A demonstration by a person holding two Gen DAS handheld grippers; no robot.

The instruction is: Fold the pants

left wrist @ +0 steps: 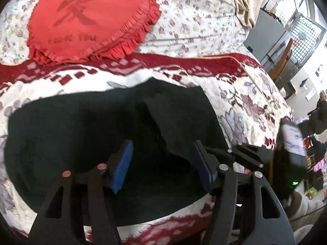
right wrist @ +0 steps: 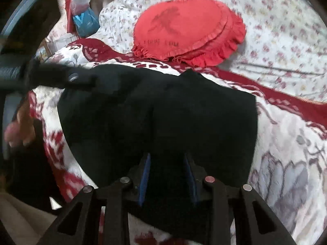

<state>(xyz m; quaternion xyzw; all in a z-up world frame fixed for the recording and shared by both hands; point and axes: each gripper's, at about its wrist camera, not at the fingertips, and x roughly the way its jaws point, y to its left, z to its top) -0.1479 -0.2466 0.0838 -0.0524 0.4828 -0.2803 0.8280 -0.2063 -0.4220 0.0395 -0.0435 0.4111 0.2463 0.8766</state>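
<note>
**Black pants bunched on a flowered bed**

The bed (left wrist: 241, 106) is covered by a cream blanket with red borders and large grey-mauve flowers; beyond it lies a white quilt (left wrist: 194, 20) sprigged with small blossoms. A round red frilled cushion (left wrist: 90, 20) rests on the quilt, its ruffle lapping the blanket's red band. To one side of the bed the room shows a grey cabinet (left wrist: 265, 34) and a bright barred window (left wrist: 302, 30).

The black pants (right wrist: 163, 112) lie in the middle of the blanket, folded into a broad dark mass whose longer side runs across the bed, parallel to the red band; which end is the waist I cannot tell.

The left gripper (left wrist: 161, 163) hovers over the pants, blue pads well apart, a loose fold between them unpinched. The right gripper (right wrist: 167, 173) has narrower jaws with black cloth between; whether they pinch it I cannot tell.
</note>
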